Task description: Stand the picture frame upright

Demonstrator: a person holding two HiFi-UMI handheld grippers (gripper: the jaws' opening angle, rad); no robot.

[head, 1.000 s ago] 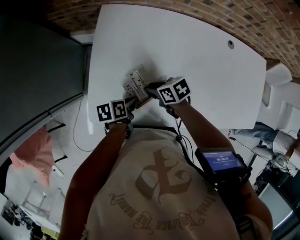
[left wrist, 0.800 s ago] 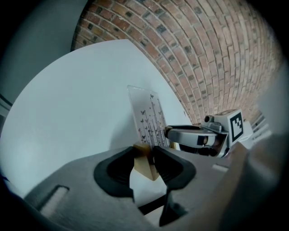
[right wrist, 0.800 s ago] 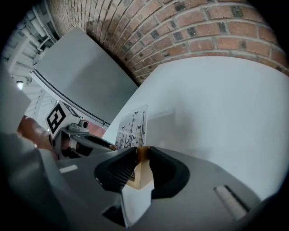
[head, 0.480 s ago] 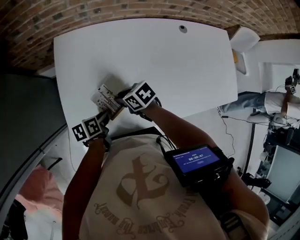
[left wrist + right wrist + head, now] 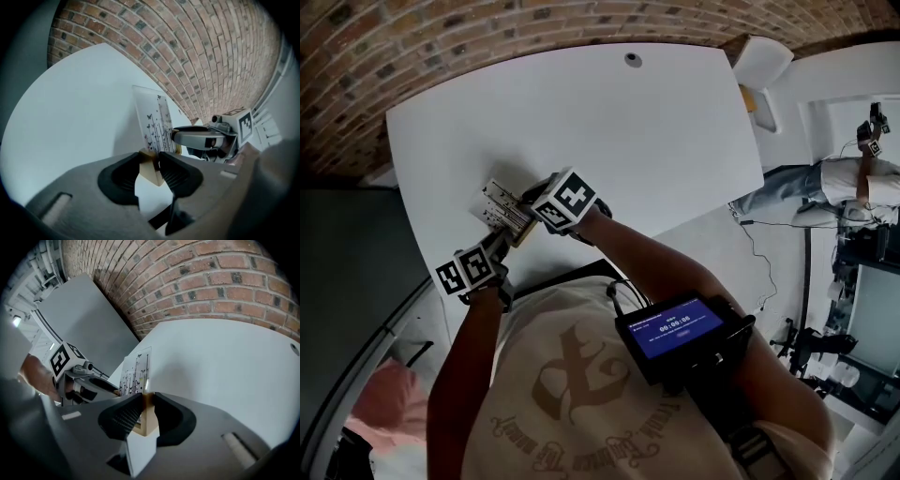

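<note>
The picture frame (image 5: pixel 502 210), pale wood round a white print of thin stems and butterflies, is held tilted over the white table (image 5: pixel 656 141) near its front left. My left gripper (image 5: pixel 499 247) is shut on the frame's wooden edge (image 5: pixel 151 165) from the left. My right gripper (image 5: pixel 531 195) grips the wooden edge (image 5: pixel 146 404) from the right; its jaws have just been closing with that edge between the pads. The print (image 5: pixel 157 123) runs away from the left jaws, and the right gripper (image 5: pixel 206 138) shows behind it. In the right gripper view the print (image 5: pixel 136 371) stands beyond the jaws, beside the left gripper (image 5: pixel 89 383).
A small round grommet (image 5: pixel 631 59) sits near the table's far edge. A brick wall (image 5: pixel 225 282) lies beyond the table. A dark panel (image 5: pixel 89 319) stands at the left. A lit screen (image 5: pixel 680 328) hangs on the person's chest. Another person (image 5: pixel 853 178) stands far right.
The head view has swung, so the table now sits further left and turned. Both grippers keep their hold on the frame and have lifted it slightly.
</note>
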